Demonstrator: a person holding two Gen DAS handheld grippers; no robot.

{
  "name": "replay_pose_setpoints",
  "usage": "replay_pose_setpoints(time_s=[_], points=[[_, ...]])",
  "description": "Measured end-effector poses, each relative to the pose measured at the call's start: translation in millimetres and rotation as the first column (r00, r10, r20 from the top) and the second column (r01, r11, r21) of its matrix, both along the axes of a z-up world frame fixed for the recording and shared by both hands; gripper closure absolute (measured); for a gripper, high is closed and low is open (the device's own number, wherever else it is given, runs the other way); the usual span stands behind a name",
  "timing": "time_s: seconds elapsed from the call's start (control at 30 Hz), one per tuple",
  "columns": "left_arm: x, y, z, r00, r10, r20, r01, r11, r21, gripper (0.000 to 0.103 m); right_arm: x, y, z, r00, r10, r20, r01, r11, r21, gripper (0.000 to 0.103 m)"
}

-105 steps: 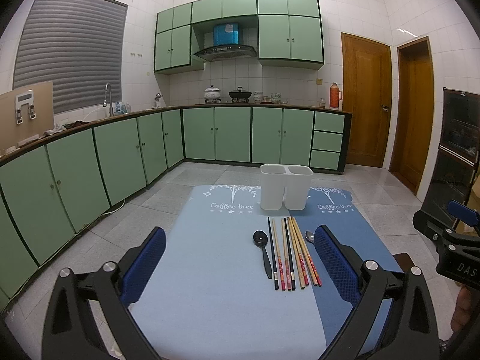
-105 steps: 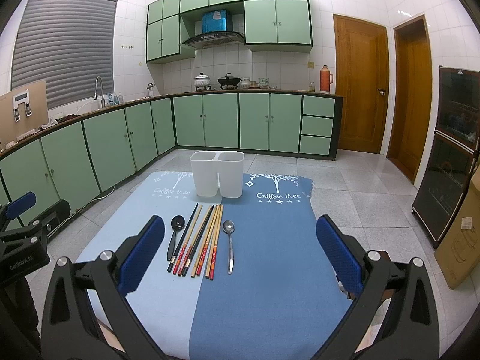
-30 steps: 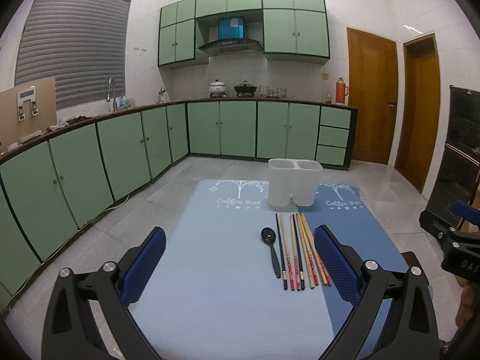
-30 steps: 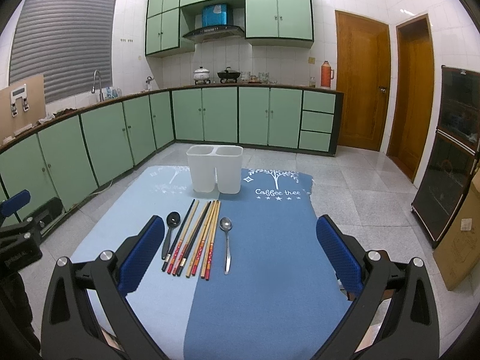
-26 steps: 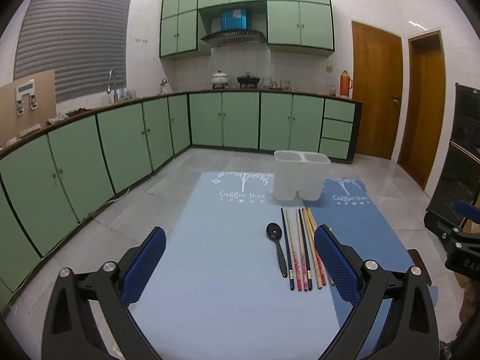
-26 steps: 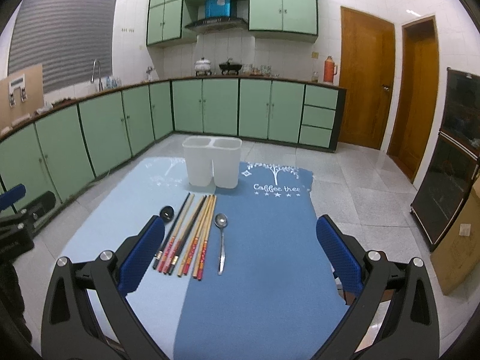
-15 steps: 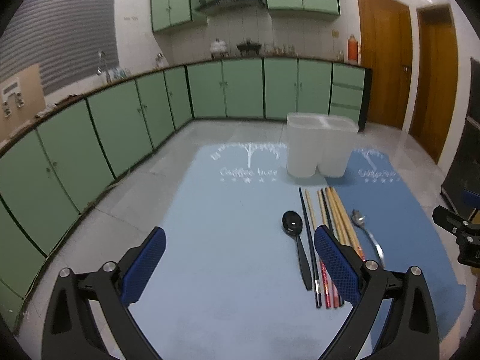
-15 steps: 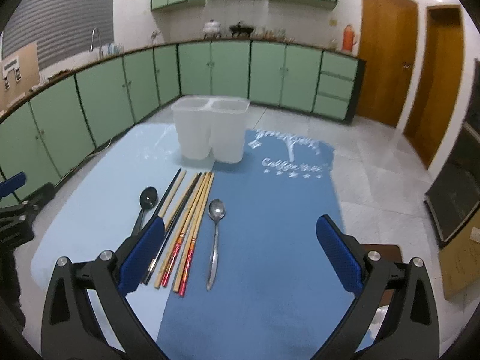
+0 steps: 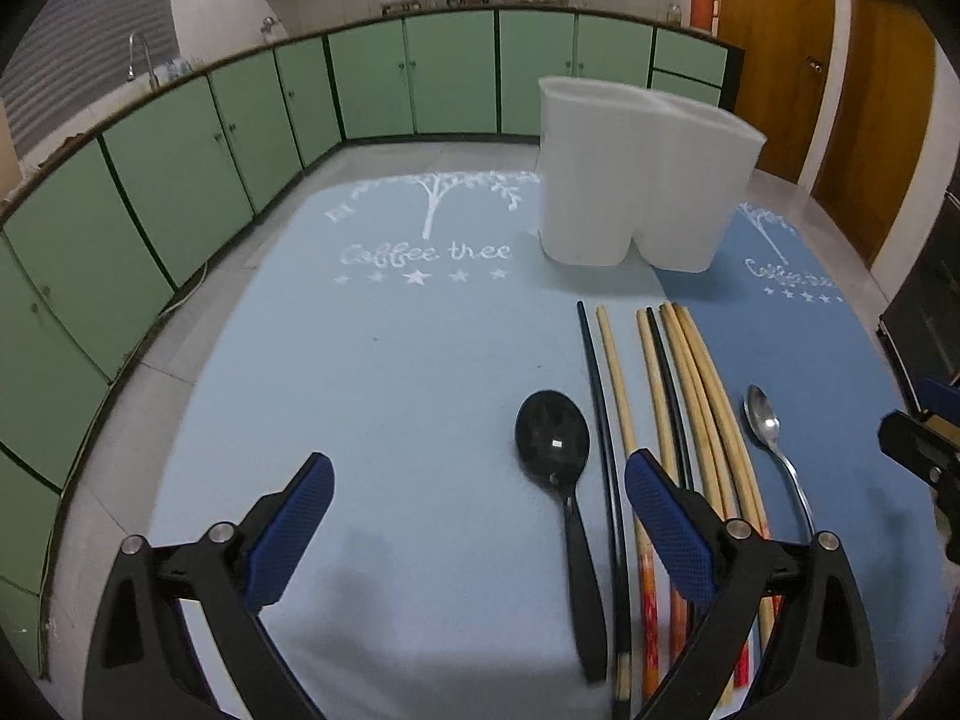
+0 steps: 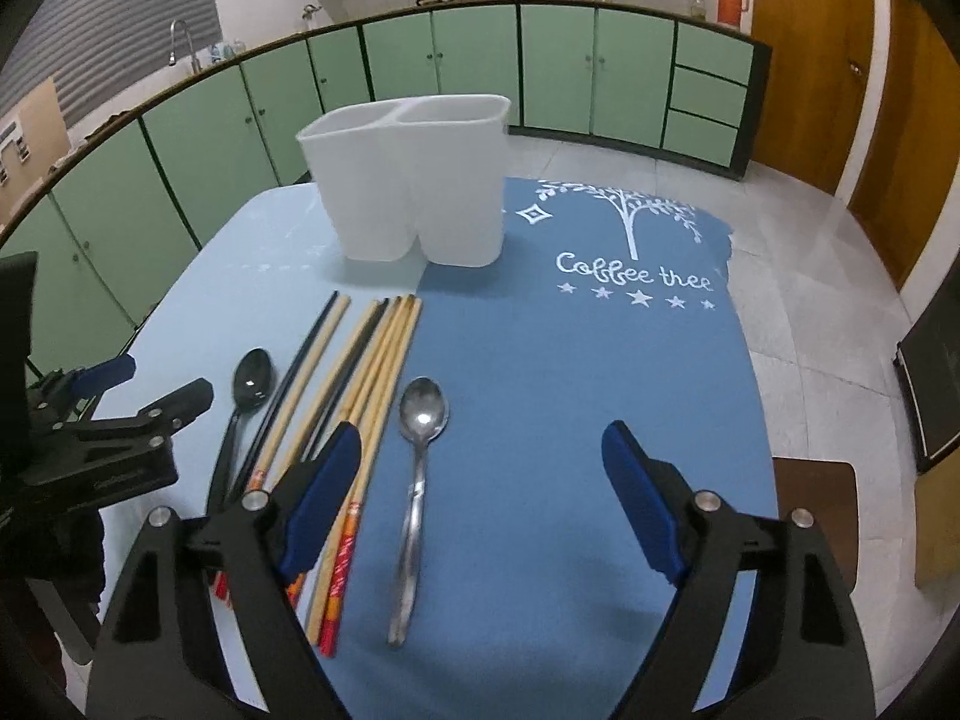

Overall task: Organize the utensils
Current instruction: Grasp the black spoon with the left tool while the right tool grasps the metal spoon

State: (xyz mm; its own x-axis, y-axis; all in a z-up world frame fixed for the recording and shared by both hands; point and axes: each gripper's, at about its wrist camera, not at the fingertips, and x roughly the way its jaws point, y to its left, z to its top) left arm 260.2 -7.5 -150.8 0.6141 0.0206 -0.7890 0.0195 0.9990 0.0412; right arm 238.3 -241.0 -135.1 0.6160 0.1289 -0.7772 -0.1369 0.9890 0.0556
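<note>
Blue rubber pads line both grippers, and in the left wrist view the left gripper [image 9: 477, 495] hangs low over the pale blue half of a two-tone table mat [image 9: 360, 372], jaws wide apart and holding nothing. A glossy black plastic spoon [image 9: 561, 480] lies between its fingers, nearer the right one, bowl pointing away. Just right of it runs a row of long chopsticks [image 9: 678, 396], some black, most bare wood with red-patterned near ends; the right finger covers part of them. Farther right lies a slim silver metal spoon [image 9: 774, 450]. At the far end stands a white plastic two-compartment utensil holder [image 9: 642, 180], upright, apart from the chopstick tips.

From the right wrist view, the right gripper [image 10: 480, 468] also hangs with jaws spread and empty, over the dark blue half of the mat. The metal spoon sits between its fingers, nearer the left one.

All these pieces look light and stiff. The spoons' smooth, thin handles will likely slip, so a grip at mid-handle across the narrow width seems safest. The chopsticks lie packed side by side and may roll; pinching one near its patterned end could separate it cleanly.
</note>
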Motion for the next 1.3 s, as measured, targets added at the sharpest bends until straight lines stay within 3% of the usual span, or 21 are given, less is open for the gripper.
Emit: replay_pose_setpoints(time_s=[0.37,0.7,0.97,1.17,1.23,1.3], points=[[41,-6,-30,0.997,0.031,-0.073,-0.030,0.999,0.014,0.012,20,-7,-21,0.999,-0.006,-0.032,0.005,1.000,-0.007,0.023],[51,3,-43,0.995,0.036,-0.089,-0.039,0.999,-0.032,0.013,37,18,-38,0.996,0.041,-0.082,-0.044,0.999,-0.027,0.023],[49,5,-41,0.996,0.017,-0.089,-0.021,0.998,-0.051,0.015,53,31,-54,0.989,0.041,-0.139,-0.047,0.998,-0.041,0.032],[56,1,-39,0.996,-0.021,-0.089,0.016,0.998,-0.054,0.040,63,37,-62,0.984,0.033,-0.175,-0.041,0.998,-0.043,0.043],[52,-3,-36,0.996,-0.033,-0.085,0.028,0.998,-0.055,0.055,65,38,-63,0.983,0.037,-0.179,-0.045,0.998,-0.039,0.049],[49,-4,-35,0.996,-0.046,-0.079,0.040,0.997,-0.071,0.068,65,37,-63,0.982,0.042,-0.182,-0.047,0.999,-0.027,0.062]])
